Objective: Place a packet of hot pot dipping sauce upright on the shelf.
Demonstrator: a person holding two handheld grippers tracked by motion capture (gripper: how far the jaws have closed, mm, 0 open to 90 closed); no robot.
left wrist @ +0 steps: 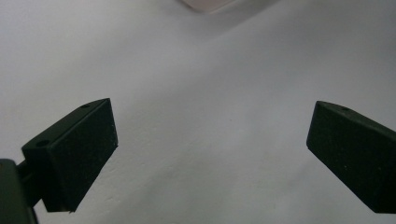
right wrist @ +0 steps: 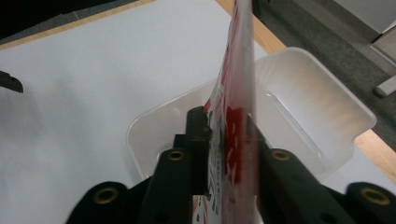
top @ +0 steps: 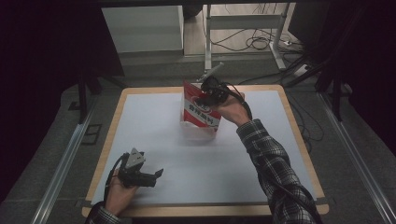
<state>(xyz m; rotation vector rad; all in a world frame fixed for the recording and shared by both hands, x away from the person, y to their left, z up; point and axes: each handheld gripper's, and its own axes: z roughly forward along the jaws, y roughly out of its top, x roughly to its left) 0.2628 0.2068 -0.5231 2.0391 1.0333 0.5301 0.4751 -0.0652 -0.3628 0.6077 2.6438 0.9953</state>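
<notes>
A red and white packet [top: 200,110] hangs upright over a clear plastic tub [top: 201,132] near the table's middle back. My right gripper [top: 205,99] is shut on the packet; in the right gripper view its jaws pinch the packet [right wrist: 233,135] edge-on above the tub [right wrist: 303,121]. My left gripper [top: 158,174] rests low at the front left of the table, held in a hand, open with nothing between its fingers [left wrist: 79,154]. The left gripper view looks down on white table surface.
The table [top: 154,140] has a white top with a wooden rim. Beyond its far edge stand a metal frame leg [top: 208,42] and floor cables [top: 257,42]. A plaid sleeve [top: 275,172] crosses the right front of the table.
</notes>
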